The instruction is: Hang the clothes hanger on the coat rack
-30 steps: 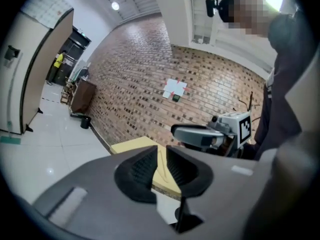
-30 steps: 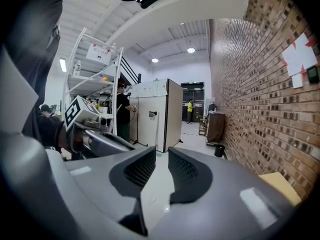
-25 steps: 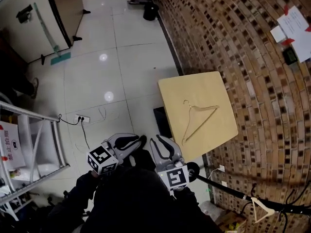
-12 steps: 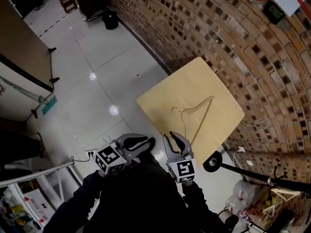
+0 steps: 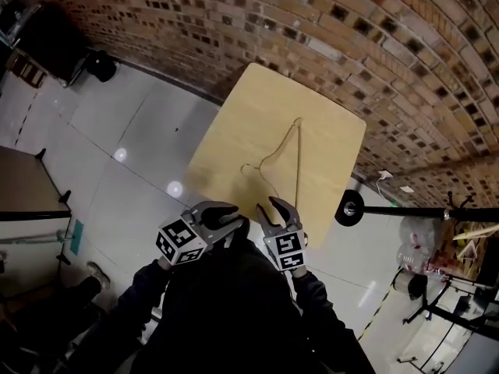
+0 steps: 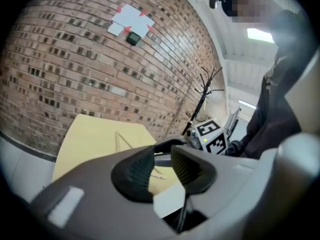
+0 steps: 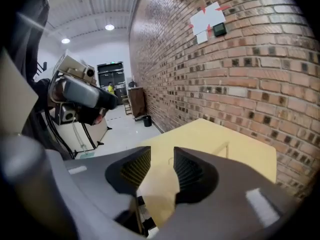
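A pale wooden clothes hanger (image 5: 285, 153) lies flat on a light wooden table (image 5: 234, 123) against the brick wall. In the left gripper view the hanger (image 6: 121, 140) shows as a thin line on the tabletop beyond the jaws. Both grippers hover side by side at the table's near edge, apart from the hanger. My left gripper (image 5: 224, 215) and my right gripper (image 5: 273, 207) are open; their jaws have just been opening, with nothing between them. The black coat rack (image 5: 421, 211) stands right of the table, and its branched top (image 6: 202, 96) rises behind the right gripper's marker cube.
The brick wall (image 5: 327, 37) runs behind the table, with taped papers (image 6: 131, 21) high on it. A black bin (image 5: 101, 65) stands by the wall at far left. Another wooden hanger (image 5: 475, 232) hangs at the far right. Glossy floor tiles (image 5: 117, 154) lie left of the table.
The head view has swung round, so the table now lies straight ahead. Both grippers have come up to its near edge. Their jaws stand wider apart than before.
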The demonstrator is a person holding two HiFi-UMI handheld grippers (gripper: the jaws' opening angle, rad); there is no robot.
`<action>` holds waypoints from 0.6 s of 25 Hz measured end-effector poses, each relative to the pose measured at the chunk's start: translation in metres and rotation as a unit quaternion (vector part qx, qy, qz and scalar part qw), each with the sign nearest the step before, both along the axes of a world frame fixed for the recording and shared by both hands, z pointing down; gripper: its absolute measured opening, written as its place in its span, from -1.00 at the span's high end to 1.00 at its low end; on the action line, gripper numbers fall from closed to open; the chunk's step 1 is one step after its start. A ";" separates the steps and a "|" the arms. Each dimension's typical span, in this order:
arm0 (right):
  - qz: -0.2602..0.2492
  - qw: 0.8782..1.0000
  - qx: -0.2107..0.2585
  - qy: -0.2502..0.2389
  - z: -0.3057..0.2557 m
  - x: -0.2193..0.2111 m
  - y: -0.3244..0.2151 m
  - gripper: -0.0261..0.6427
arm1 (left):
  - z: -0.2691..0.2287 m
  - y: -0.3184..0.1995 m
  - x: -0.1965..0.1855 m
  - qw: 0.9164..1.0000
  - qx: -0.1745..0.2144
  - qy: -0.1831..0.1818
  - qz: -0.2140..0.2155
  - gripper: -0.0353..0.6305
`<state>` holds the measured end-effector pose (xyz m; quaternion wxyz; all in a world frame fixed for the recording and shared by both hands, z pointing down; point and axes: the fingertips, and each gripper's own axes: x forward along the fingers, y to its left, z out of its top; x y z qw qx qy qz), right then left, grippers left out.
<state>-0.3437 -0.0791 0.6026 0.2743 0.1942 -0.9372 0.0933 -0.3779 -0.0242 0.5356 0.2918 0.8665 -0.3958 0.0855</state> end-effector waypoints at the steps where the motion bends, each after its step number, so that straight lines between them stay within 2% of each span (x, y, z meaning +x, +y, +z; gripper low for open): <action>1: 0.018 1.000 -0.004 0.006 0.007 0.002 -0.001 0.48 | 0.003 -0.002 -0.001 1.000 -0.003 0.001 0.021 0.57; 6: 0.099 0.994 -0.015 0.036 0.034 0.015 -0.017 0.46 | 0.016 -0.025 -0.004 0.994 -0.020 0.001 0.107 0.52; 10: 0.164 0.984 -0.032 0.065 0.072 0.024 -0.031 0.45 | 0.026 -0.041 -0.011 0.981 -0.028 -0.003 0.194 0.51; 12: 0.165 0.981 -0.031 0.097 0.094 0.024 -0.037 0.41 | 0.029 -0.047 -0.015 0.972 -0.029 -0.007 0.233 0.51; 15: 0.136 0.976 -0.021 0.168 0.128 0.024 -0.047 0.41 | 0.031 -0.050 -0.023 0.962 -0.028 -0.011 0.272 0.51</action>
